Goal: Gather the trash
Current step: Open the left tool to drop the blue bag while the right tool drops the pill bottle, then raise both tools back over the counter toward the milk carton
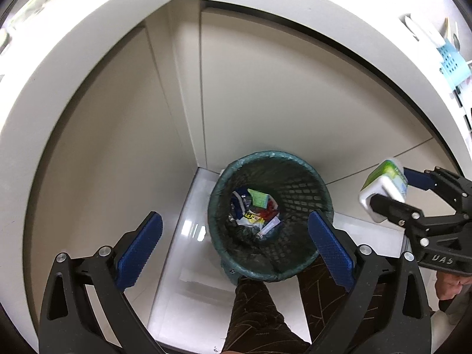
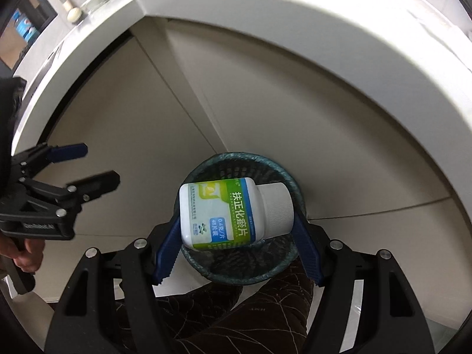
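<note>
Above bin (image 2: 240,227): bottle (image 2: 233,214) sideways, clamped in right hand-held gripper (image 2: 236,233); left hand-held gripper (image 1: 233,247) wide open, holding nothing.

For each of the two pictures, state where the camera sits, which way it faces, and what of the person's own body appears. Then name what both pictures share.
Left wrist: on the left gripper, facing down into the bin; open fingers, trouser legs.
Right wrist: on the right gripper, facing down; fingers clamp the pill bottle above the bin; a hand at left.
Shared: bin, bottle, cabinet corner, each other's gripper.
</note>
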The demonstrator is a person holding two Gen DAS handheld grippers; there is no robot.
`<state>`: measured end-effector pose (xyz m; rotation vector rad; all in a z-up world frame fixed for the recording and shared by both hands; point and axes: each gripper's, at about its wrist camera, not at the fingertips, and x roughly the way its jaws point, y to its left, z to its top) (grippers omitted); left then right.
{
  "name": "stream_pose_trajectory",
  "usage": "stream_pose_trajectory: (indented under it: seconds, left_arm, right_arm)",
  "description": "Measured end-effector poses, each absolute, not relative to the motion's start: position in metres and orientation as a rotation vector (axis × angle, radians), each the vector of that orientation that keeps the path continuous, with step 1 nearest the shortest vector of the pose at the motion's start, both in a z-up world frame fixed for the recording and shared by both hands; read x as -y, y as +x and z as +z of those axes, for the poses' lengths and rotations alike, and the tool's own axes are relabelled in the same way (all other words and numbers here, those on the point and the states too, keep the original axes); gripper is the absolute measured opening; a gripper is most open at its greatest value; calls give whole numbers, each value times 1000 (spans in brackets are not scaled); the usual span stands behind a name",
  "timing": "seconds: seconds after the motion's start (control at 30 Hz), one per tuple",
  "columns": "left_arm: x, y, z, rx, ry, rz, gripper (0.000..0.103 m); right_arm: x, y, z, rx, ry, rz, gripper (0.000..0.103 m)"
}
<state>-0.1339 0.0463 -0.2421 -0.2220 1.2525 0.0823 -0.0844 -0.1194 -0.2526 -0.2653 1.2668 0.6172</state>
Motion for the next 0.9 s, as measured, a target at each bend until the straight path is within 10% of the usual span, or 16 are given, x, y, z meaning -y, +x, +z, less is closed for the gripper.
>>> stream_pose_trajectory:
  seconds: [0.57,0.9]
  left_arm:
    - [-36,-118,-208,-1230,-210,18,97]
    - [-31,-101,-152,-1166,-197,-5,97]
  right_arm:
    - [143,-77,-194,-1168,-231,526,95]
    - [173,-61,-123,-1038,-189,434,95]
